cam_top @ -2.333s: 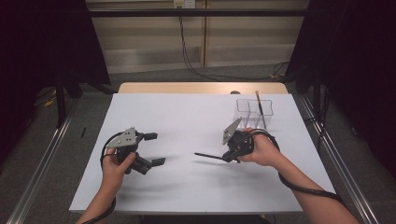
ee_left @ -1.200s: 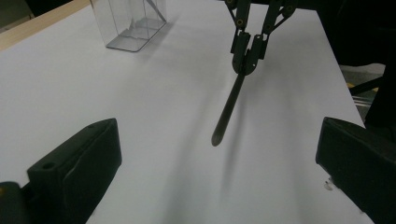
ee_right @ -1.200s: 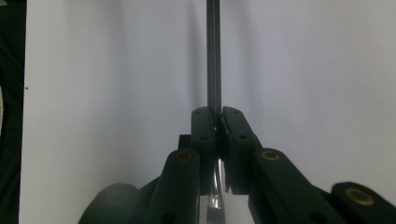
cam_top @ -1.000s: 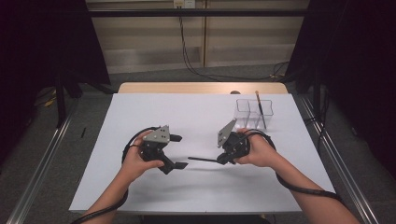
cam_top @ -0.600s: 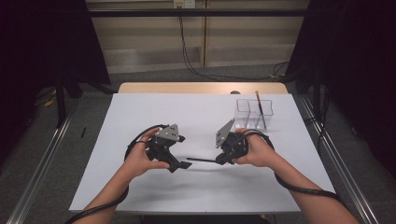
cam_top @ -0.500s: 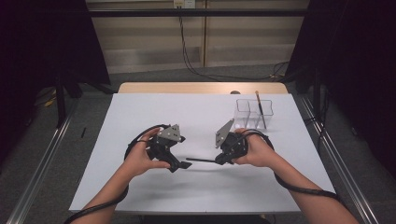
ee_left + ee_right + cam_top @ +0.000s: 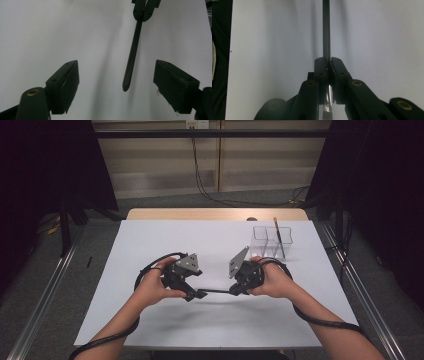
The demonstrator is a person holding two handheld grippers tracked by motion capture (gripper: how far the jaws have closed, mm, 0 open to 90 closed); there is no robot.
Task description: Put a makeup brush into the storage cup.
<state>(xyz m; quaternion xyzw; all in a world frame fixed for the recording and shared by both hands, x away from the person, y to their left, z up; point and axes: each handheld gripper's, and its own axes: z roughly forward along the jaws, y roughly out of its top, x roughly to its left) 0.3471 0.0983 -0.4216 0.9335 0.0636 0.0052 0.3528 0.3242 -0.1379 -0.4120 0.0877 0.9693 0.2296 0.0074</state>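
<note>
Brush (image 7: 216, 291): thin dark stick, held level above counter (image 7: 150, 240) at centre, between both hands. Right hand-held gripper (image 7: 235, 291): clamped on bristle end, handle pointing to 9 o'clock. Left hand-held gripper (image 7: 200, 294): jaws apart, have just been closing; handle tip (image 7: 126, 86) lies between pads (image 7: 68, 85), untouched. Step: hand-over, right to left. Next, by judgement: left closes on handle, then right lets go. Clear holder (image 7: 272, 240) at 2 o'clock, second brush (image 7: 278, 236) standing in it.
</note>
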